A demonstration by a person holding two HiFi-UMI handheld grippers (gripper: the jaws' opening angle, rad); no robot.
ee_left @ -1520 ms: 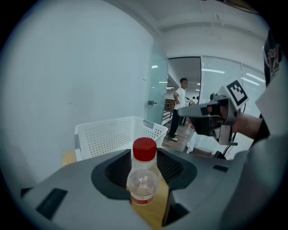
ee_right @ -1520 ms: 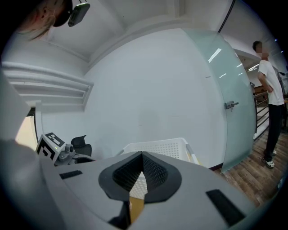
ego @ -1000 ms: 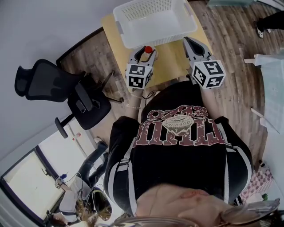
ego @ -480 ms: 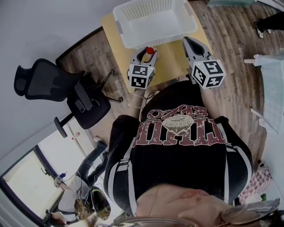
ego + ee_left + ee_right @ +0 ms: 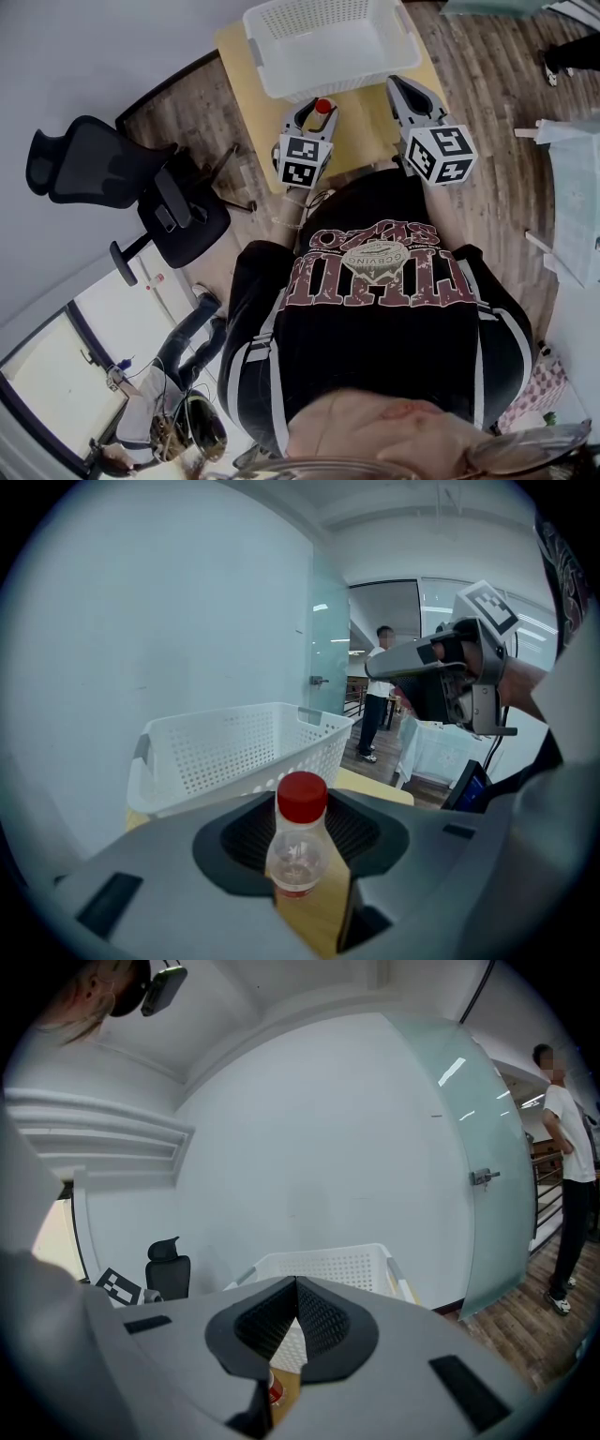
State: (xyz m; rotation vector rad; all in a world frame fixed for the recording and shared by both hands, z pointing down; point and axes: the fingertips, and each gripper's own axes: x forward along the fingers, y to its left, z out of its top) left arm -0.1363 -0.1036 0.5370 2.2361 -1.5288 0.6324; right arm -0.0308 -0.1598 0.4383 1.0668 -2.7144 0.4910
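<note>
Red-capped clear bottle (image 5: 299,844) is held upright between the jaws of the left gripper (image 5: 316,112), which are closed against its sides below the cap. In the head view the bottle is seen over the near part of a yellow table (image 5: 240,98), just in front of the near wall of a white perforated basket (image 5: 259,49) and outside it. Whether the bottle's base rests on the tabletop cannot be told, since the gripper body covers it. In the left gripper view the basket's rim is seen behind and to the left of the red cap.

The right gripper (image 5: 296,1309) is held to the right of the left one, apart from it, near the basket's right front corner. Its jaws are pressed together, pad against pad, and nothing is pinched between them. A small red patch is seen low in the gap beneath them; it is probably the bottle's cap, though the view there is too narrow to be sure.

A black office chair (image 5: 105,176) stands on the wooden floor (image 5: 487,89) to the left of the table. A person in a white shirt (image 5: 379,700) is seen standing far off beside a frosted glass door (image 5: 497,1171).
</note>
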